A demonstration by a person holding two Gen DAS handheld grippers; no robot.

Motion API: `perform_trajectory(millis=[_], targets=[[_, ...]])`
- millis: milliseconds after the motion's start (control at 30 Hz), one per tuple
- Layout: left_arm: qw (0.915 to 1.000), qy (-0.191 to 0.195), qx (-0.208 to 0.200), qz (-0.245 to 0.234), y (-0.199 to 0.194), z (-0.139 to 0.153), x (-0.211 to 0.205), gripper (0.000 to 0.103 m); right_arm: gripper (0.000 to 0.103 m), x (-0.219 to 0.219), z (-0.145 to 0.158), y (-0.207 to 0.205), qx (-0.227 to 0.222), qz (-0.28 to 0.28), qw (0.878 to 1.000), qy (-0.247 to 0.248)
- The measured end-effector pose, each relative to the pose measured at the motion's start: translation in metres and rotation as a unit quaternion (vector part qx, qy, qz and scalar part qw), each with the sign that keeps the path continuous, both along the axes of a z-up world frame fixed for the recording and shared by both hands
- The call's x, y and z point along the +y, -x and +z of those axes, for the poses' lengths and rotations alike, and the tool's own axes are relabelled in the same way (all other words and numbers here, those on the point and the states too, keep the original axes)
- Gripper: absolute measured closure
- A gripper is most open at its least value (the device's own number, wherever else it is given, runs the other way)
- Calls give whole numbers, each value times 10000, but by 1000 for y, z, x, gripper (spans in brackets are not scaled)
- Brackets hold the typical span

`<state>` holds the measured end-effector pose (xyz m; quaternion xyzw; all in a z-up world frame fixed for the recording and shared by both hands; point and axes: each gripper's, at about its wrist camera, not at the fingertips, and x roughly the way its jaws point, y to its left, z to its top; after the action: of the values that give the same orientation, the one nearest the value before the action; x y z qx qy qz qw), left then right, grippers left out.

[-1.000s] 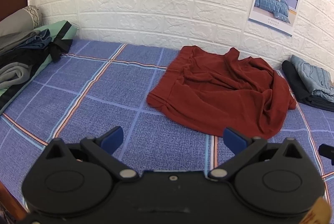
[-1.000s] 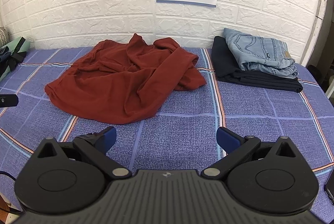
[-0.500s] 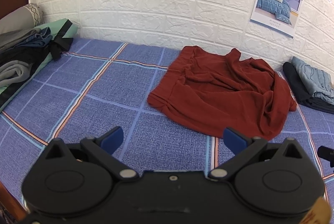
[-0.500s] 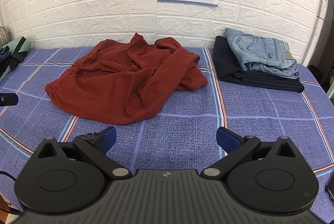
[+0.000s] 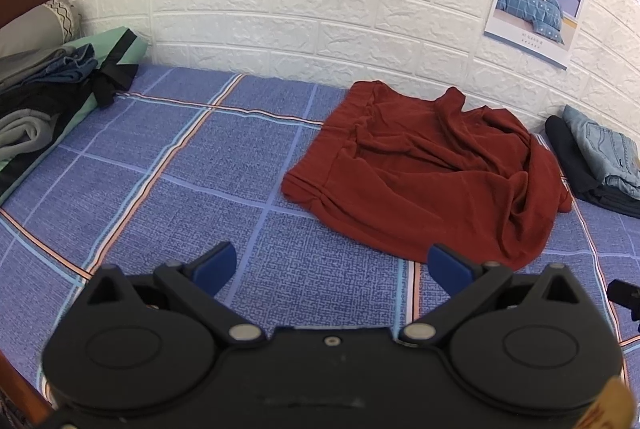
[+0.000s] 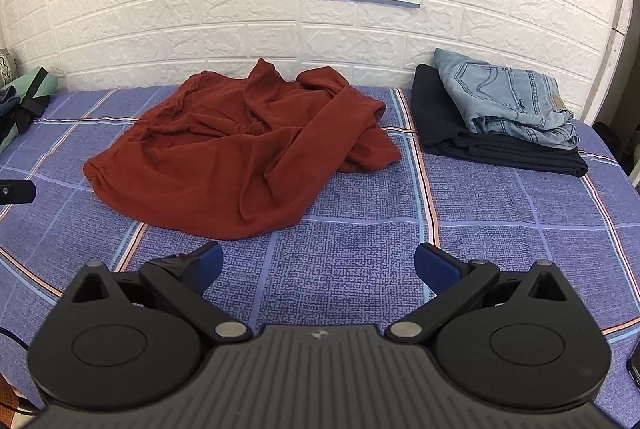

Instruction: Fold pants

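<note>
Blue checked bedding (image 6: 340,261) with a nubby weave is spread beneath both tongs; the left gripper (image 5: 332,265) and right gripper (image 6: 318,263) are held wide apart, nothing gripped. Beyond them, well apart, the rust-red pants (image 6: 248,153) are heaped in soft creases mid-bed. Folding is judged not begun; spreading them flat is called for first. Folded jeans (image 6: 508,97) are stacked farther right.

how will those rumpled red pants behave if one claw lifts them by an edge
The rumpled rust-red fabric pants lie in soft folds and ridges, so they will probably drape and sag, not hold shape. The cloth looks thin, so likely light. On the textured blue plaid bedsheet a push would probably bunch them up more than slide them.
</note>
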<state>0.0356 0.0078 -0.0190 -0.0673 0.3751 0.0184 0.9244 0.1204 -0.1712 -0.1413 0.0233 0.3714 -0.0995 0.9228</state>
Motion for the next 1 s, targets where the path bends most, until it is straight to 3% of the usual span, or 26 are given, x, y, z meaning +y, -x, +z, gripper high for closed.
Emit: perform_trajectory(millis=[1000], targets=[[10000,46,8,33,-5,-4,2,0,0,4,-2,-8,24,83,10000,6]])
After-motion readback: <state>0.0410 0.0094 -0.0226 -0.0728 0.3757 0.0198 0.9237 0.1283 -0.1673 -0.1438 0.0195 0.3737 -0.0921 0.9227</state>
